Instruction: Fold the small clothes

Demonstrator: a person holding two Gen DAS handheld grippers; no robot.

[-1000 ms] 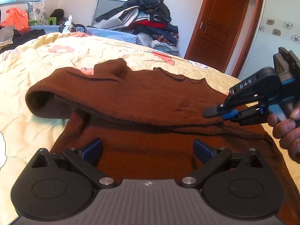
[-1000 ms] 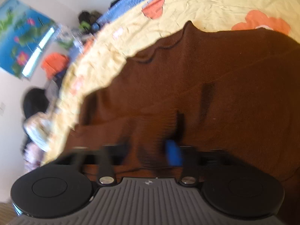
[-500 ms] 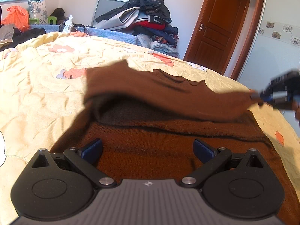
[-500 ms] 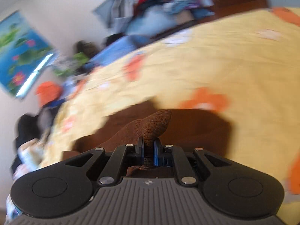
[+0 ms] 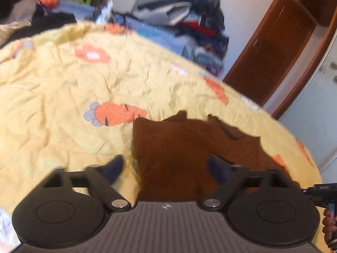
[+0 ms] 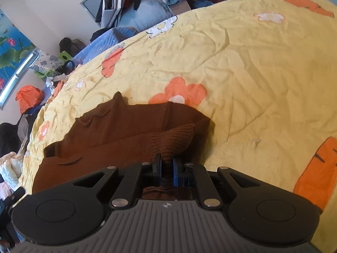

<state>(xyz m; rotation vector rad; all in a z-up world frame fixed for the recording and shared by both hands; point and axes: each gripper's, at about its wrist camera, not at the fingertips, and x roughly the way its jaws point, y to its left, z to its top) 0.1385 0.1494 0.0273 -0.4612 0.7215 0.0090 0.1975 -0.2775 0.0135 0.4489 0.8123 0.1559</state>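
Yellow bedspread [image 6: 242,67], right gripper [image 6: 167,169] pinching sweater cuff [image 6: 177,139]

Bright daylight in both views, no glare. Left wrist view is motion-blurred throughout: the yellow bedspread [image 5: 63,84], clothes pile [image 5: 189,25] and door [image 5: 271,54] all smear. Right wrist view is sharp, esp. the knit of the brown sweater [image 6: 126,130], which throws a soft shadow to its right. Strong fisheye bending at edges; dark vignette in corners.
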